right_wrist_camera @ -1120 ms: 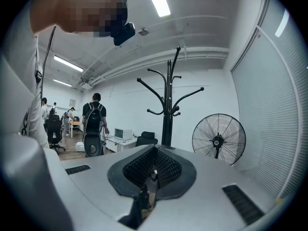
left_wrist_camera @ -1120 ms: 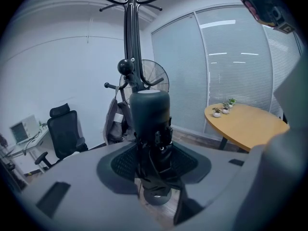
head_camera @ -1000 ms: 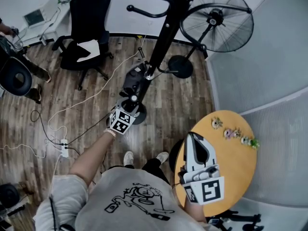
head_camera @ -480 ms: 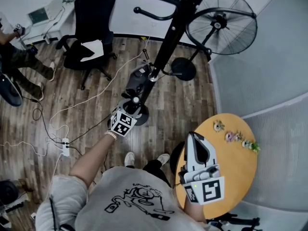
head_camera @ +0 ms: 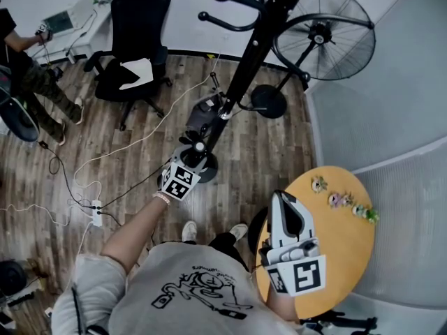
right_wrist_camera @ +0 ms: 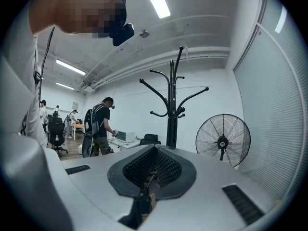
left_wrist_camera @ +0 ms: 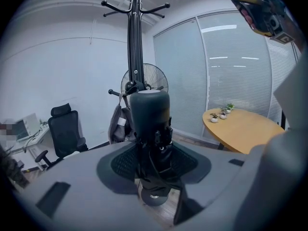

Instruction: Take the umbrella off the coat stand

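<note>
A folded black umbrella [left_wrist_camera: 150, 114] stands upright between the jaws of my left gripper [left_wrist_camera: 154, 167], which is shut on it; its thick round handle sticks up above the pads. In the head view the left gripper [head_camera: 193, 158] is low beside the black coat stand [head_camera: 244, 75], near its base. The stand [left_wrist_camera: 135, 42] rises just behind the umbrella, with a grey bag [left_wrist_camera: 117, 124] hanging on it. My right gripper [head_camera: 281, 199] hovers over the round table with its jaws together and nothing between them. In the right gripper view its pads [right_wrist_camera: 144, 196] meet.
A large floor fan [head_camera: 323, 30] stands right of the stand. A black office chair [head_camera: 136, 40] is at the back left. The round wooden table [head_camera: 349, 257] carries small plants [head_camera: 342, 199]. Cables and a power strip [head_camera: 96, 213] lie on the floor. A person [head_camera: 28, 82] stands far left.
Both grippers keep their places, the left still shut on the umbrella. The head view has shifted slightly, and the person at the left edge has moved.
</note>
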A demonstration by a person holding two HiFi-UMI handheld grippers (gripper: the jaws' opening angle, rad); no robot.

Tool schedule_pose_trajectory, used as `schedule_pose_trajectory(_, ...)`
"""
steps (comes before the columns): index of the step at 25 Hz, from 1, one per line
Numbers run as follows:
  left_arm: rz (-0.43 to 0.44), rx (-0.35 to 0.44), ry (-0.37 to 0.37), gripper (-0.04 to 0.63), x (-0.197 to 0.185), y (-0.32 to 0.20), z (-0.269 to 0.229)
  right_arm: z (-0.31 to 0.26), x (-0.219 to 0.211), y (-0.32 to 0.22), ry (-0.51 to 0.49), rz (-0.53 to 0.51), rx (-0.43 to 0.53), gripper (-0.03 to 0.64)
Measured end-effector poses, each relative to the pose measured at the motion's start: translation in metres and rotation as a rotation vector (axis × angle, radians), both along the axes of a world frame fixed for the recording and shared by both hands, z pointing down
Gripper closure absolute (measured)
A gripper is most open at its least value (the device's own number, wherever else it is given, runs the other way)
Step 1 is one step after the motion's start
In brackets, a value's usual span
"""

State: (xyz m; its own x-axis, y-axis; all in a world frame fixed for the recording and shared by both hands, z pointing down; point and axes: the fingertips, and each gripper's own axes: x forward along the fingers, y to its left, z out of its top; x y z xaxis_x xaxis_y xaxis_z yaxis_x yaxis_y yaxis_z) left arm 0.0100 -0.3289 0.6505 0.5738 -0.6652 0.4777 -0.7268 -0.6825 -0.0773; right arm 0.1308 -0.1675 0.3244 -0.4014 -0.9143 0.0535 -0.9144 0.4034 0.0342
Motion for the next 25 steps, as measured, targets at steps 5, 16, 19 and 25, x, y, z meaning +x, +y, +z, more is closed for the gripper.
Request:
schedule_pose_trajectory(5, -0.012, -0.011, 0.008, 0.402, -0.004, 0.002, -0.006, -0.001, -0.001, 0.0, -0.002, -0.003, 0.004, 0.601)
schedule_pose_trajectory(16, -0.037, -0.031, 0.017, 0.402, -0.016, 0.007, -0.01, -0.002, -0.002, 0.003, -0.007, 0.0, 0.008, 0.601)
schedule_pose_trajectory(19, -0.042, -0.032, 0.022, 0.402, -0.018, 0.01, -0.015, -0.002, -0.002, 0.004, -0.009, 0.0, 0.011, 0.601)
schedule_pose_trajectory(25, -0.04, -0.018, 0.017, 0.402, -0.02, 0.016, -0.028, -0.001, -0.001, 0.003, -0.01, 0.005, 0.01, 0.601)
